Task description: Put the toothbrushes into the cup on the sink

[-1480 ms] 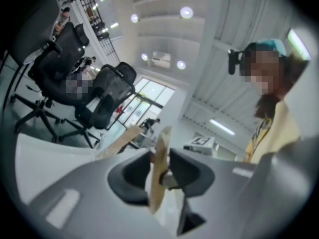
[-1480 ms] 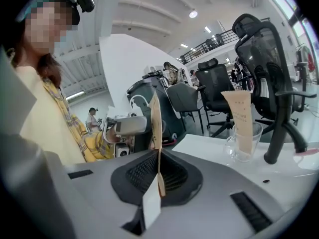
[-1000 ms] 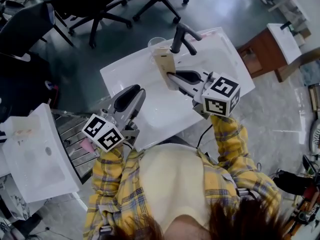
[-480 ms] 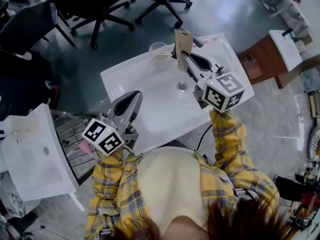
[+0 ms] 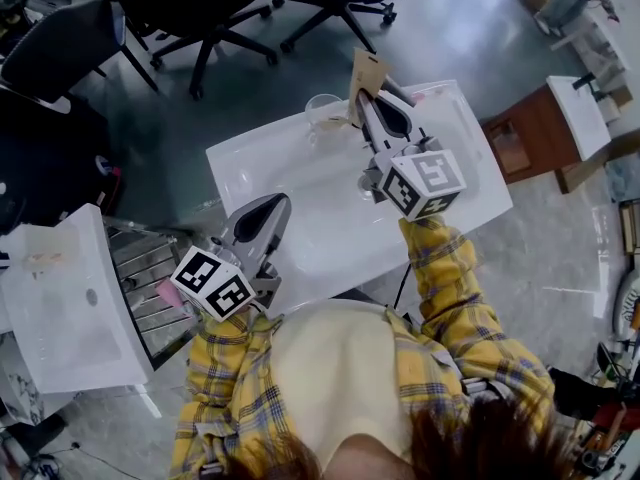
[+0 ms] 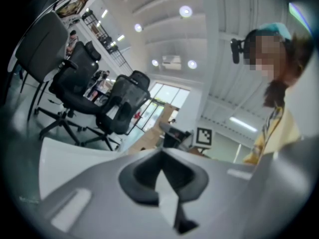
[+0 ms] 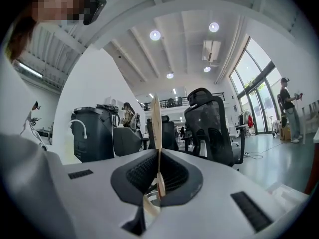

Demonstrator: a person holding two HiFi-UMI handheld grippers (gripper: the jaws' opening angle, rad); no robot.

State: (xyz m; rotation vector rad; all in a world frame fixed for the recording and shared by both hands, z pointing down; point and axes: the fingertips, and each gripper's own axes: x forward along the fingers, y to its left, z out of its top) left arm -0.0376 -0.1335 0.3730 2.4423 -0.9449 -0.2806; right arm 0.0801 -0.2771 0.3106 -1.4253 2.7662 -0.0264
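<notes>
In the head view a clear cup (image 5: 324, 114) stands at the far edge of the white sink (image 5: 300, 230). My right gripper (image 5: 372, 93) is shut on a toothbrush in a flat tan card package (image 5: 366, 71), which is held just right of the cup and above the sink's back rim. In the right gripper view the package (image 7: 157, 114) shows edge-on, pinched between the pads of the right gripper (image 7: 158, 156). My left gripper (image 5: 281, 201) hangs over the sink's front left, shut and empty. In its own view the left gripper (image 6: 160, 156) has nothing between its jaws.
Black office chairs (image 5: 205, 8) stand on the floor beyond the sink. A second white basin (image 5: 60, 308) and a wire rack (image 5: 145, 273) lie at the left. A wooden cabinet (image 5: 525, 123) with another basin is at the right. A small pinkish thing (image 5: 417, 96) lies on the sink's far right.
My right gripper has carried the package from over the basin to the sink's far edge, beside the cup. The left gripper has hardly moved.
</notes>
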